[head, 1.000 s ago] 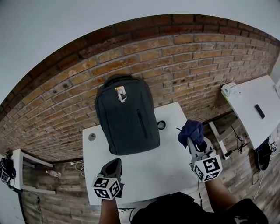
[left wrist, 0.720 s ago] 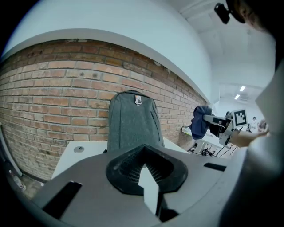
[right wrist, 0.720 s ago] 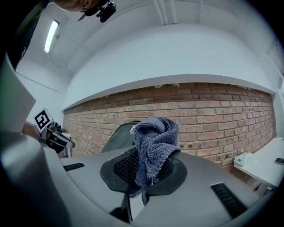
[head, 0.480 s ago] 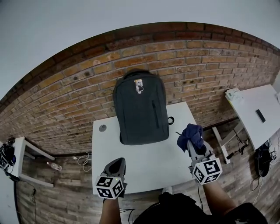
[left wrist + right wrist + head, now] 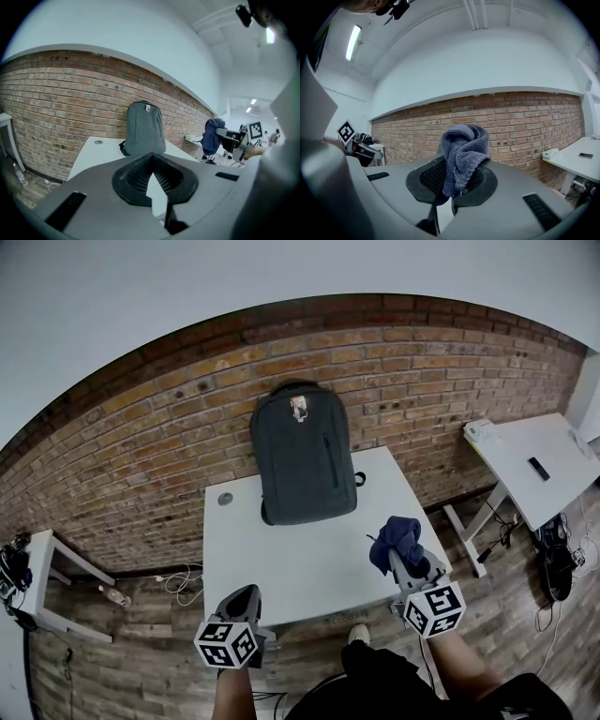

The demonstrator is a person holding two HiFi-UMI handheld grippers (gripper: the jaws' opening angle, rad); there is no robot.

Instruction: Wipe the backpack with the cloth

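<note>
a dark grey backpack (image 5: pixel 302 465) stands upright at the far edge of a white table (image 5: pixel 309 568), its back against a brick wall (image 5: pixel 169 446). your right gripper (image 5: pixel 399 559) is nearer to you than the backpack and to its right, well apart from it, its jaws clamped on a bunched dark blue cloth (image 5: pixel 396 538) that sticks up above them. your left gripper (image 5: pixel 247 594) is nearer to you than the backpack and to its left, also well apart, jaws closed together with nothing between them. a small grey disc (image 5: pixel 225 498) lies just left of the backpack.
</note>
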